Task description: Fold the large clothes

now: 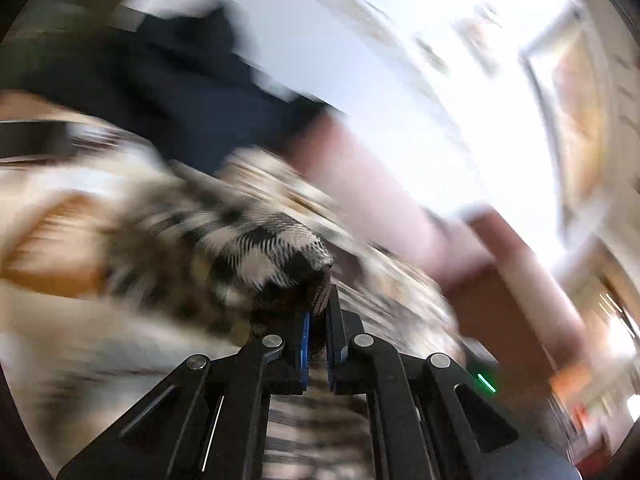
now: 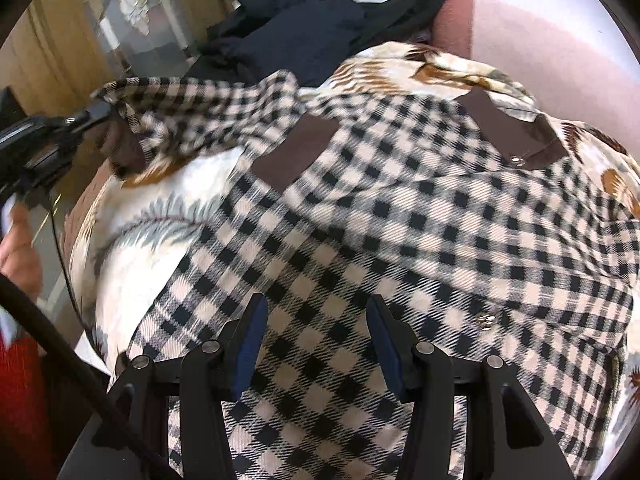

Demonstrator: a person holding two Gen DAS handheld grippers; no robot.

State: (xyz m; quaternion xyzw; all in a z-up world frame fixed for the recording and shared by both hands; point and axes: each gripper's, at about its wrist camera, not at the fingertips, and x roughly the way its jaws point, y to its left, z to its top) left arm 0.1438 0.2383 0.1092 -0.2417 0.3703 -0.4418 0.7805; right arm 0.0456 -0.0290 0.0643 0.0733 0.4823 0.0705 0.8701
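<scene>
A black-and-cream checked shirt (image 2: 400, 208) with brown chest pocket flaps lies spread on a floral bedspread (image 2: 152, 216). My left gripper (image 1: 317, 320) is shut on the shirt's sleeve end (image 1: 272, 252) and holds it up; this view is badly blurred. In the right wrist view the left gripper (image 2: 100, 110) shows at the far left, lifting the sleeve (image 2: 192, 100) off the bed. My right gripper (image 2: 316, 332) is open and empty, just above the shirt's lower body, jaws wide apart.
A pile of dark navy clothes (image 2: 288, 40) lies at the far side of the bed. A pink-brown headboard or cushion (image 2: 540, 40) stands at the back right. Wooden furniture and a glass panel (image 2: 100, 20) are at the left.
</scene>
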